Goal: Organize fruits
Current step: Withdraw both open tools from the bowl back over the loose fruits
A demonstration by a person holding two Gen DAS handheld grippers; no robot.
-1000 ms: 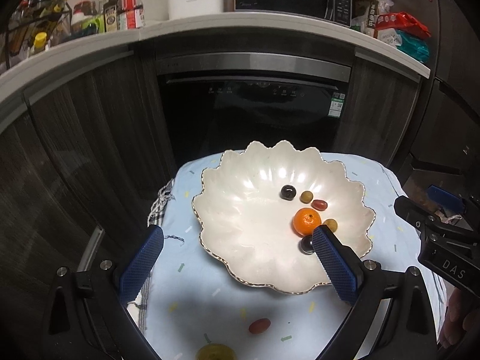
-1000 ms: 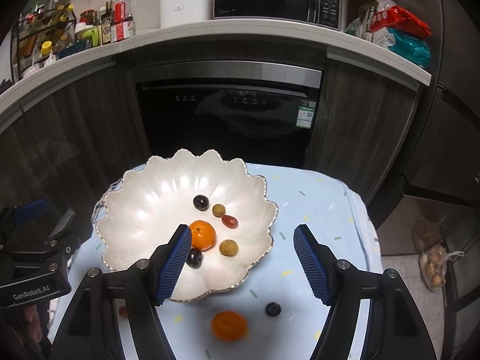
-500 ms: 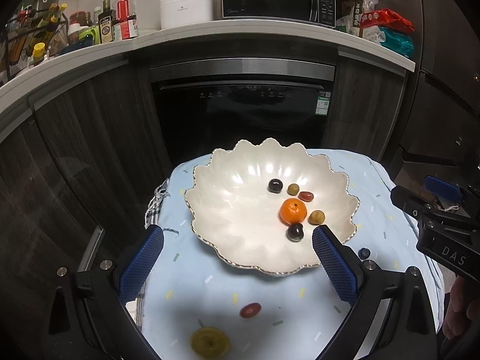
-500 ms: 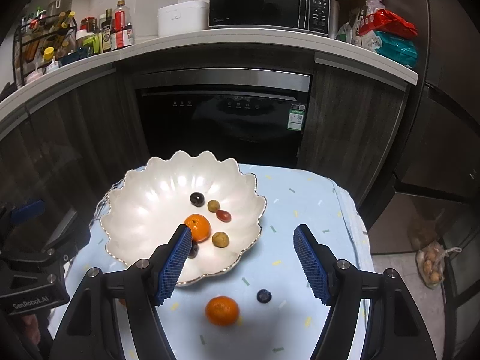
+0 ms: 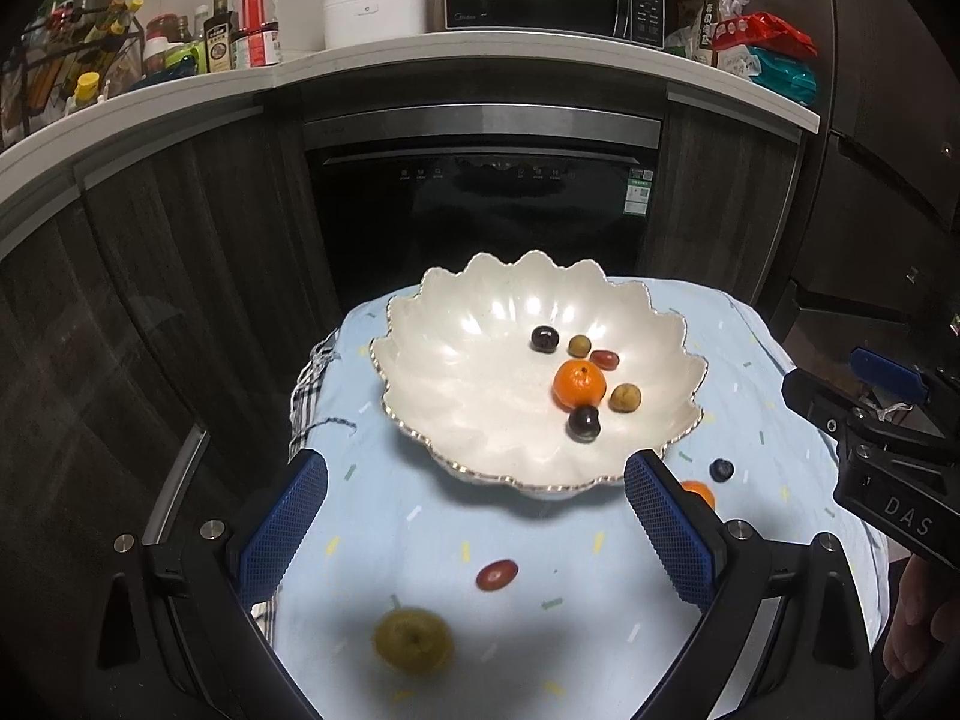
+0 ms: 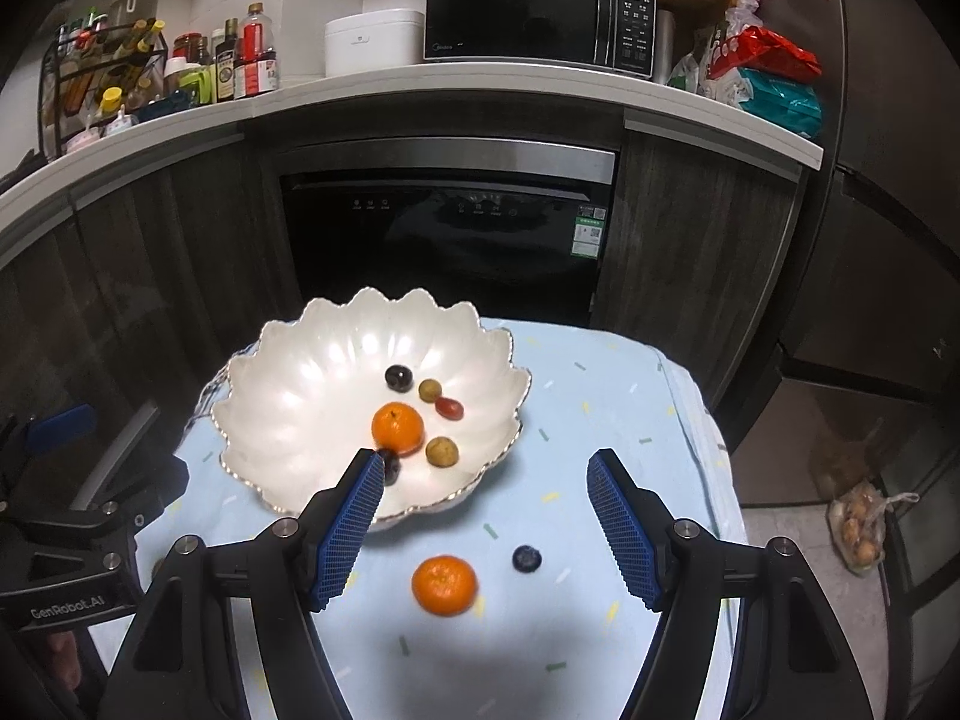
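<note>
A white scalloped bowl on a light blue cloth holds a tangerine, two dark grapes, two yellowish fruits and a red one. On the cloth lie a red fruit, a yellow-green fruit, a blueberry and a second tangerine. My left gripper is open, above the cloth in front of the bowl. My right gripper is open, above the tangerine and blueberry.
The small cloth-covered table stands before a dark built-in oven and cabinets. A counter above holds bottles, a microwave and bags. A bag of fruit lies on the floor at the right.
Both grippers have pulled back from the bowl and risen; more of the cloth and the loose fruits on it have come into view. Both stayed open.
</note>
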